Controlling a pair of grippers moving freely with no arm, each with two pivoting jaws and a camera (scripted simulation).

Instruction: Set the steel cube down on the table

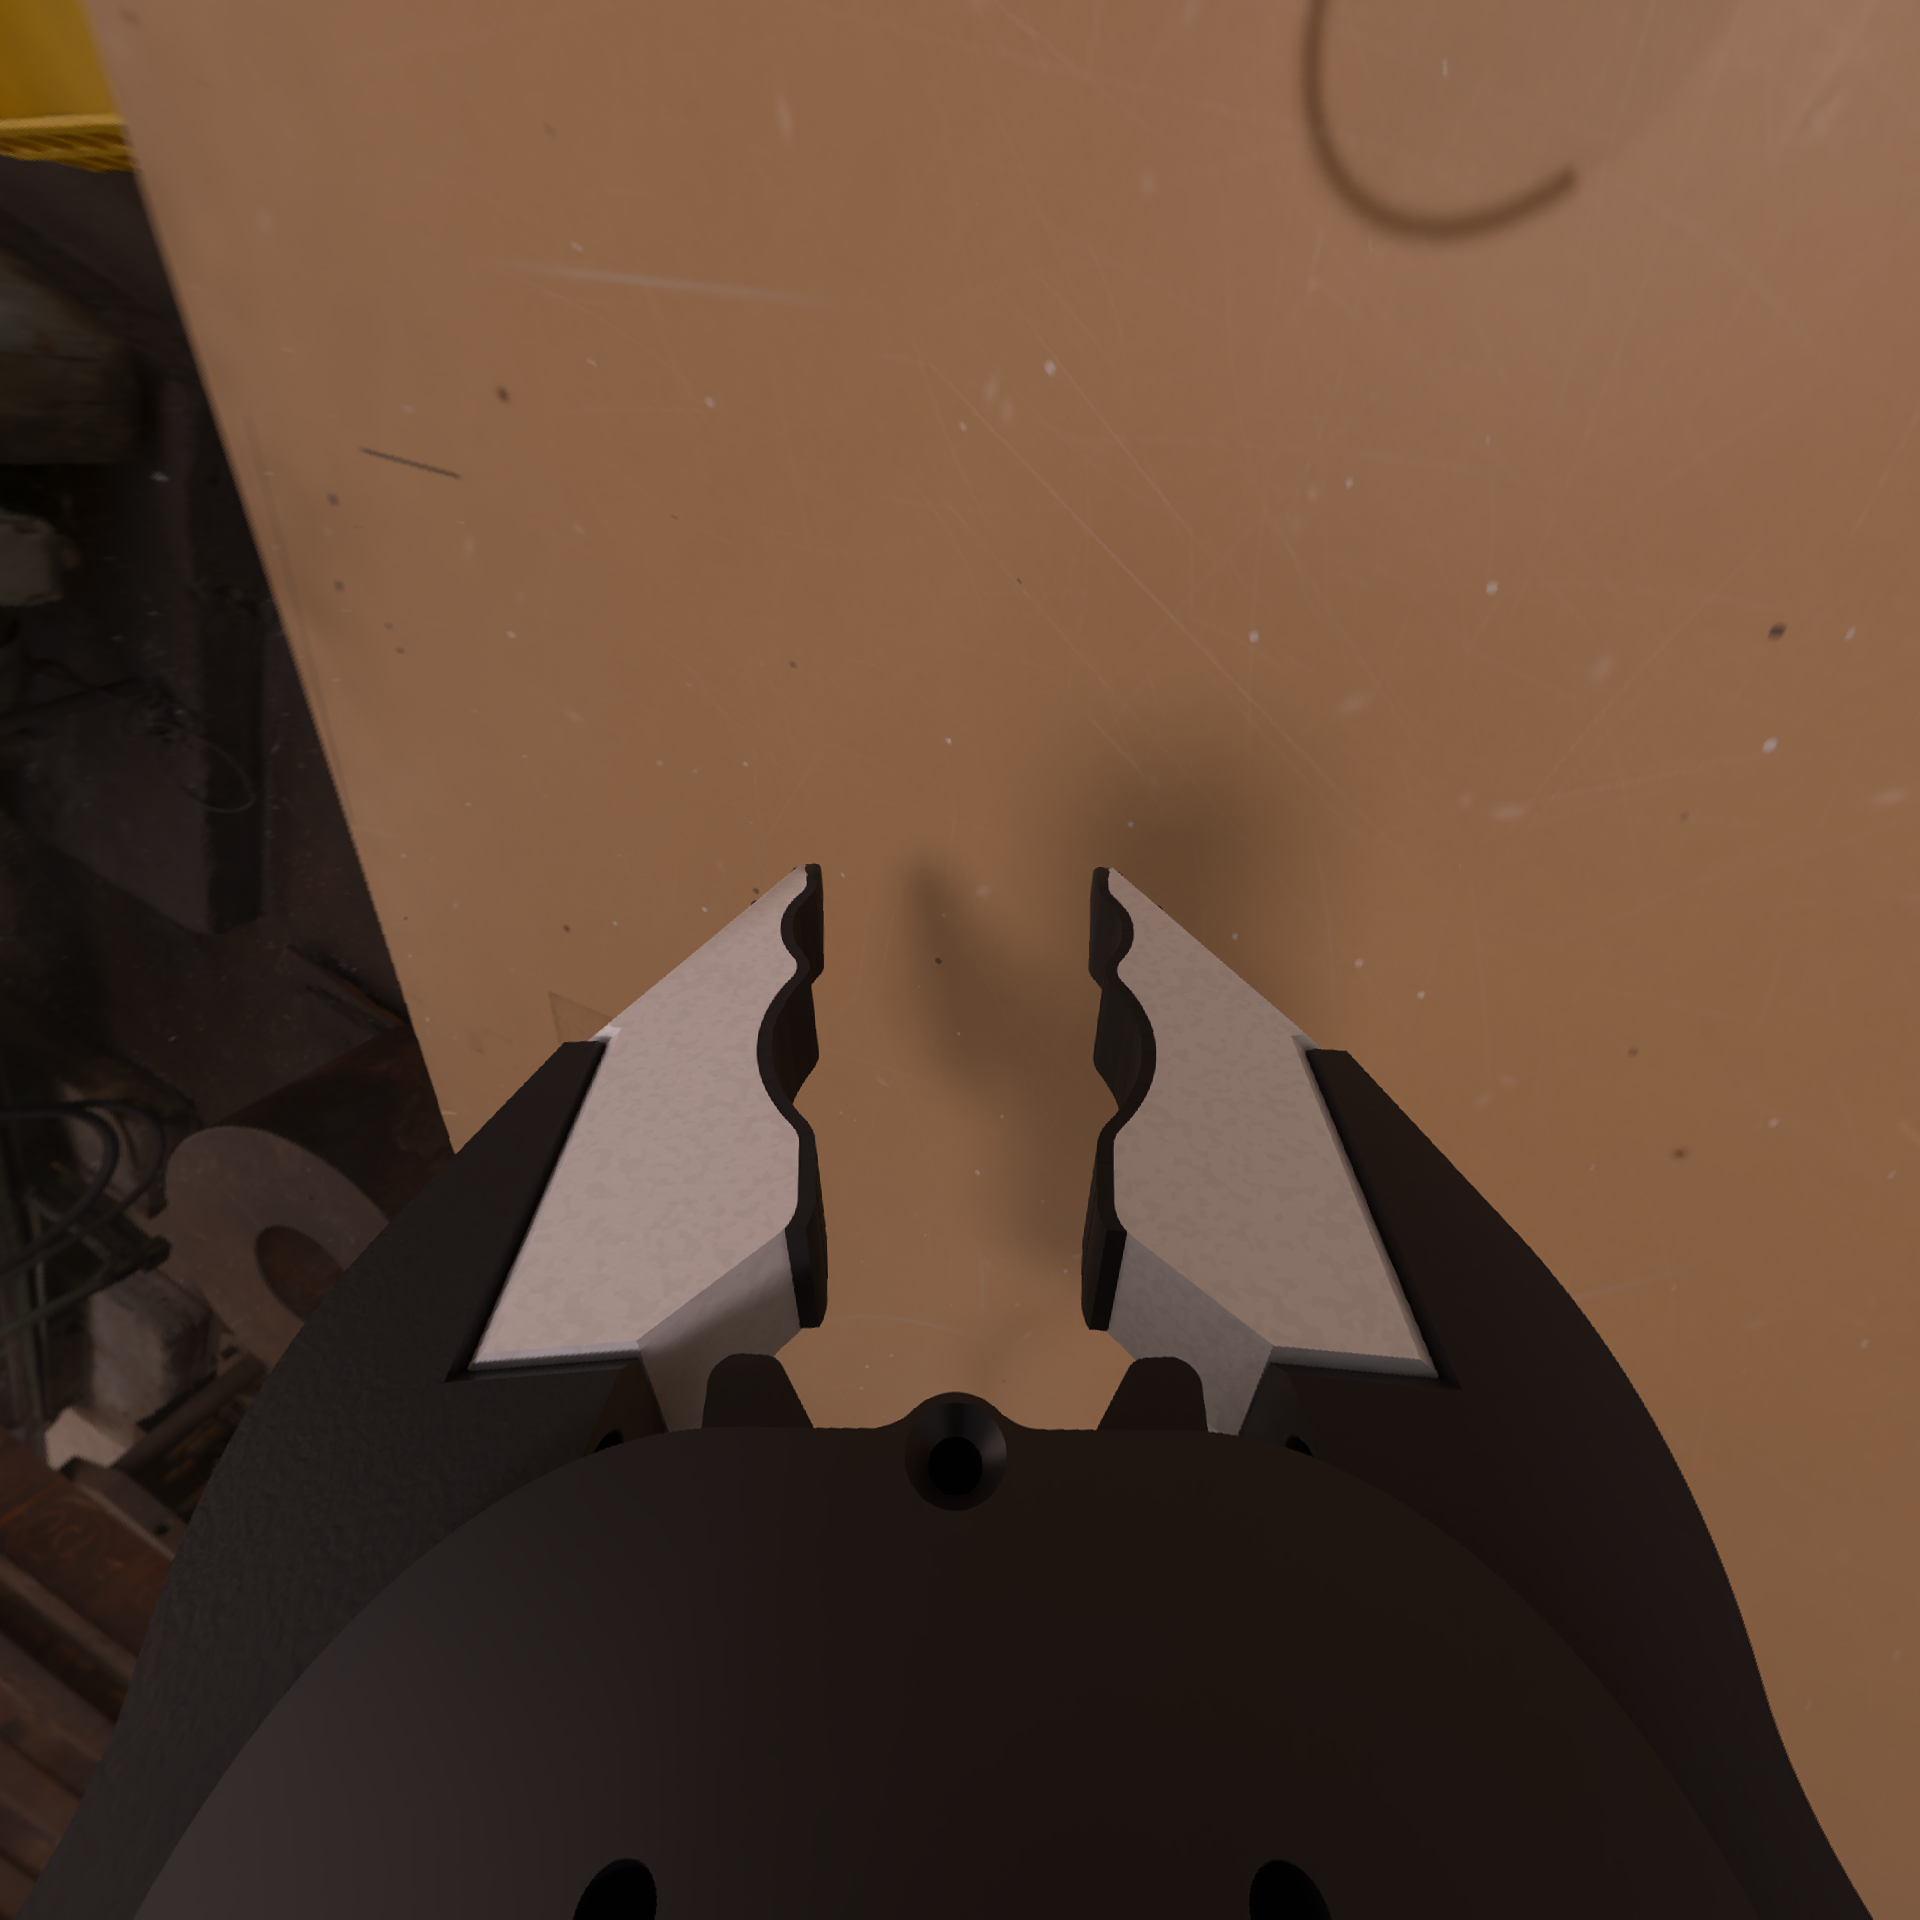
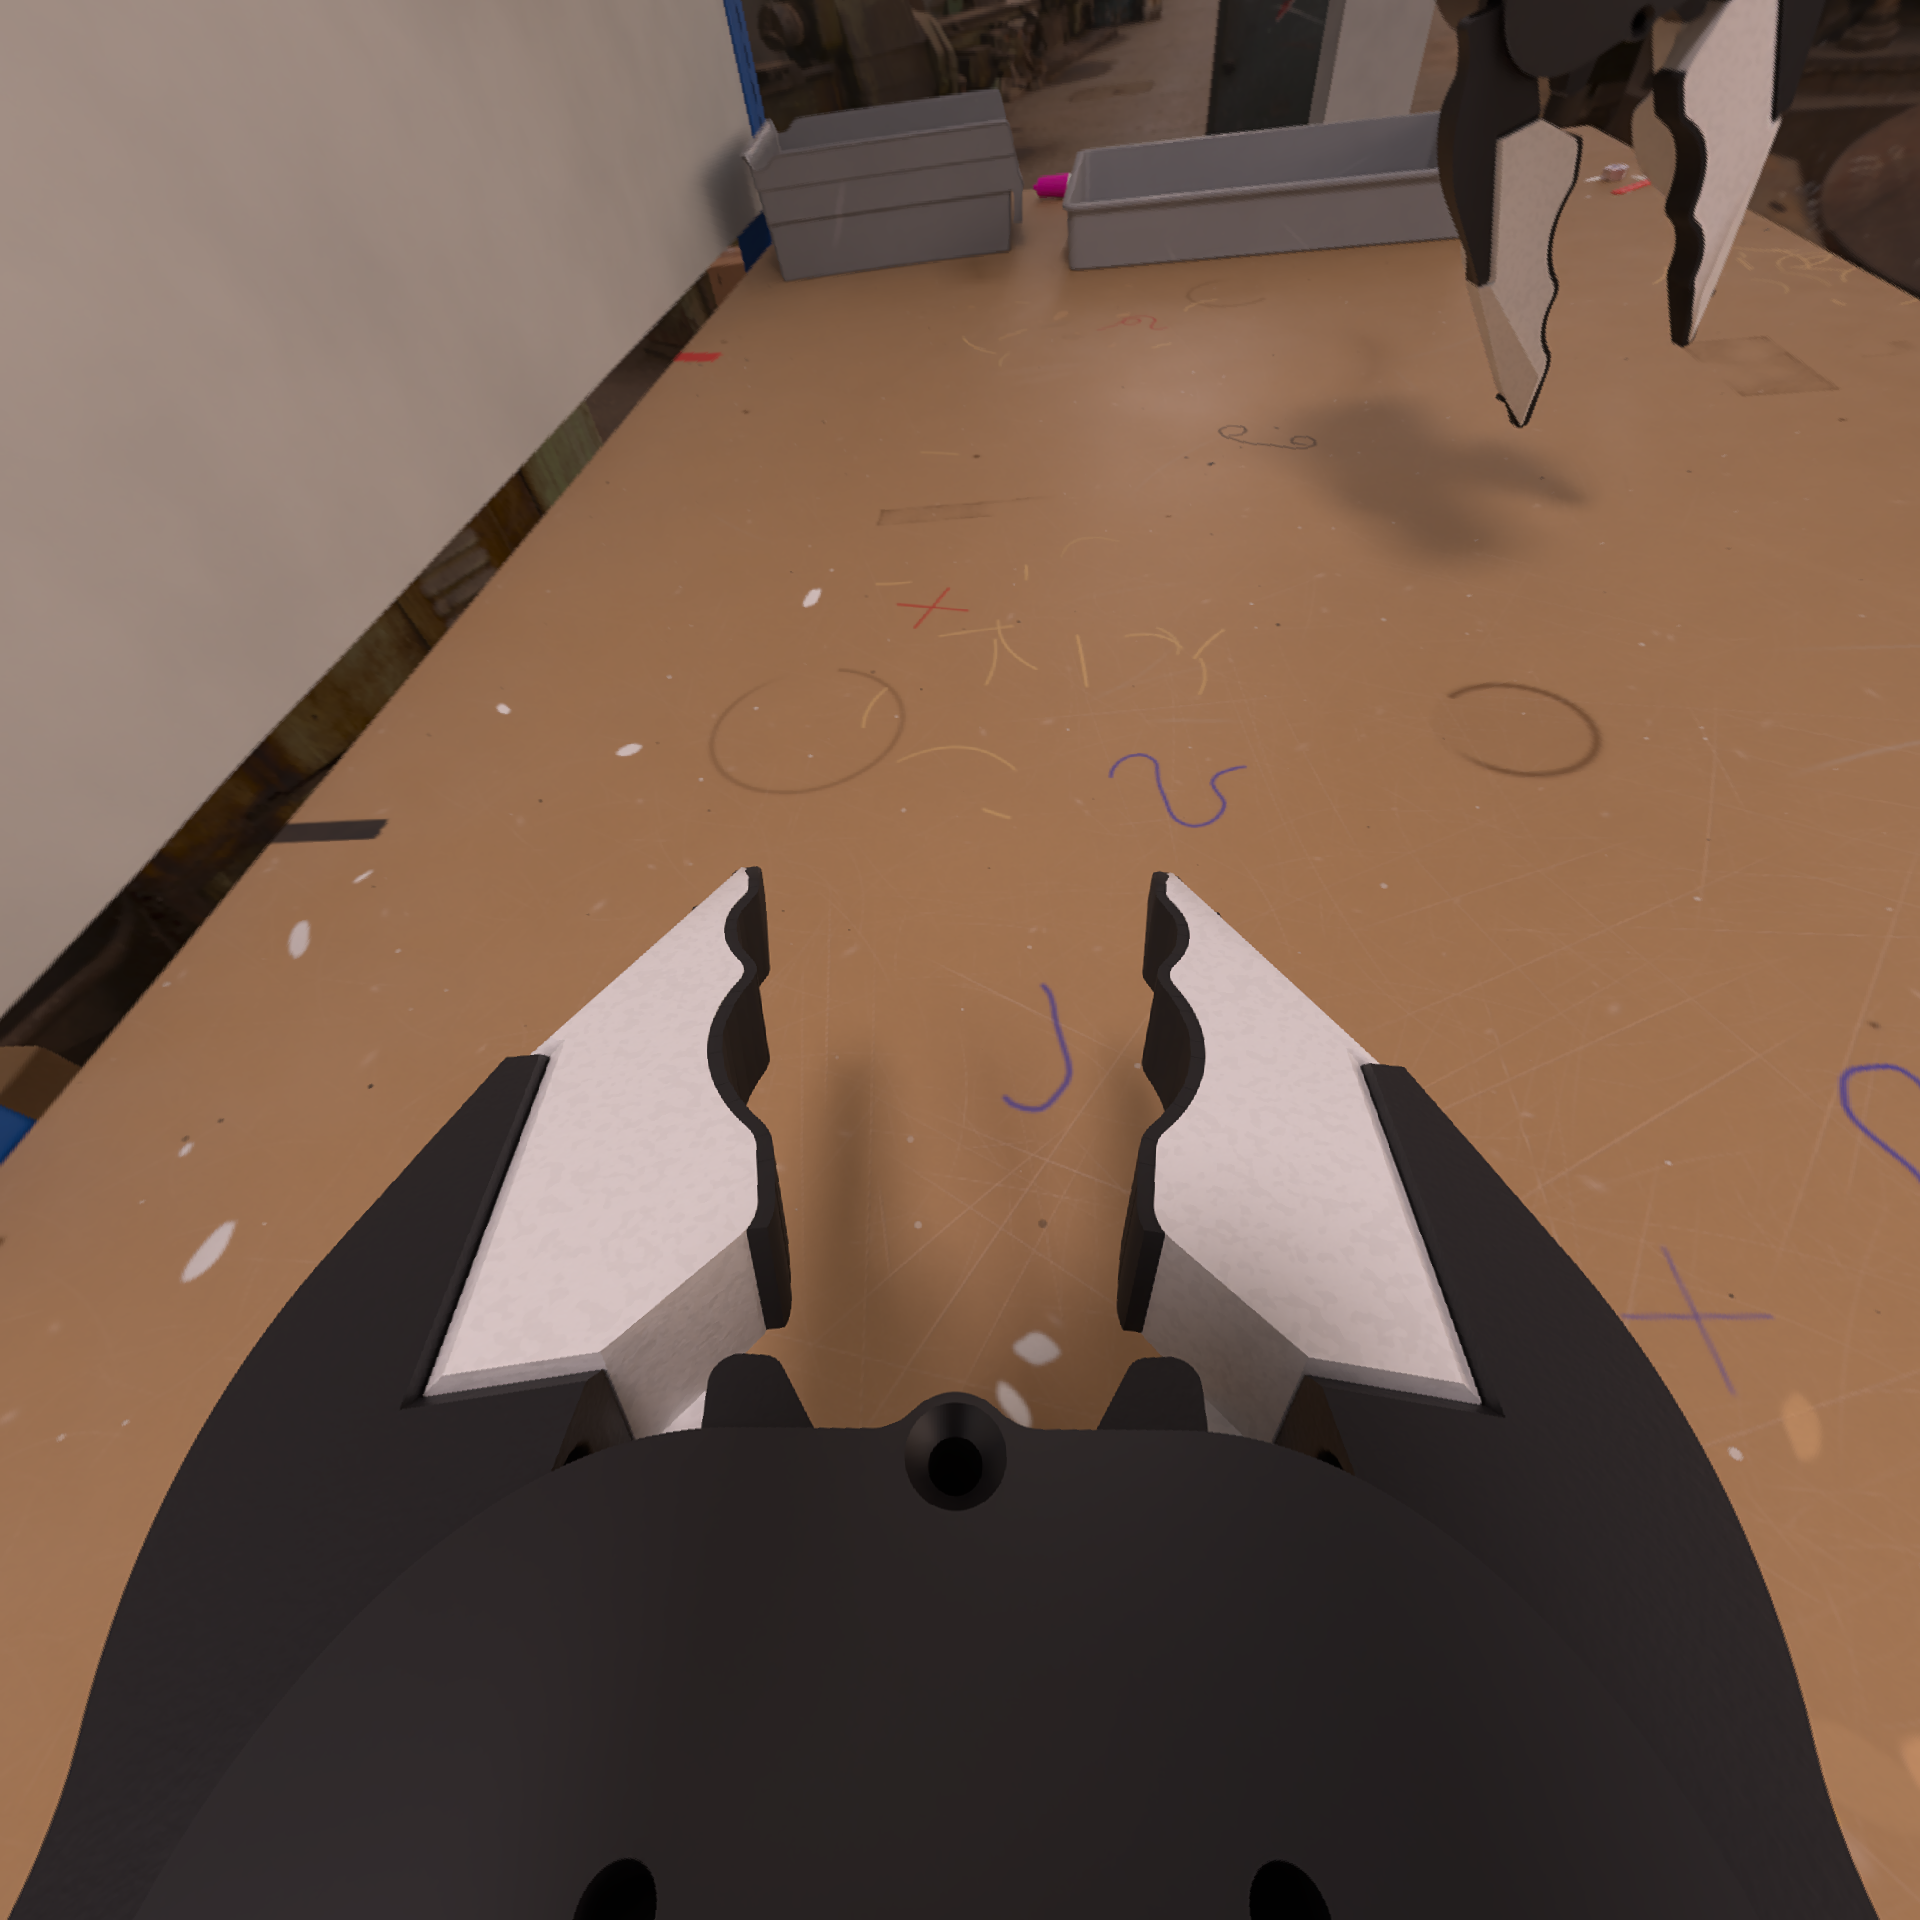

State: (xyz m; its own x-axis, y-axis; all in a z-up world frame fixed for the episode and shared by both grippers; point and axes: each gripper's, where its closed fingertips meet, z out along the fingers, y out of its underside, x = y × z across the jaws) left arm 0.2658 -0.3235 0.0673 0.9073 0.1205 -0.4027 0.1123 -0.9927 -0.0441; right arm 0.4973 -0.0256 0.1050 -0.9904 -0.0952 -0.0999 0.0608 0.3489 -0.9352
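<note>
No steel cube shows in either view. My left gripper (image 1: 956, 873) is open and empty, pointing down at the brown table (image 1: 1039, 520) close above it. It also shows in the right wrist view (image 2: 1600, 384), hanging over the far right of the table with its jaws apart. My right gripper (image 2: 956, 873) is open and empty, low over the near part of the table (image 2: 1039, 520), which bears pen scribbles and ring marks.
Two grey bins stand at the table's far edge, a stepped one (image 2: 894, 187) and a long shallow tray (image 2: 1247, 197), with a small magenta object (image 2: 1051, 185) between them. A pale wall (image 2: 260, 364) runs along the left. The table's left edge (image 1: 312, 727) drops to dark clutter.
</note>
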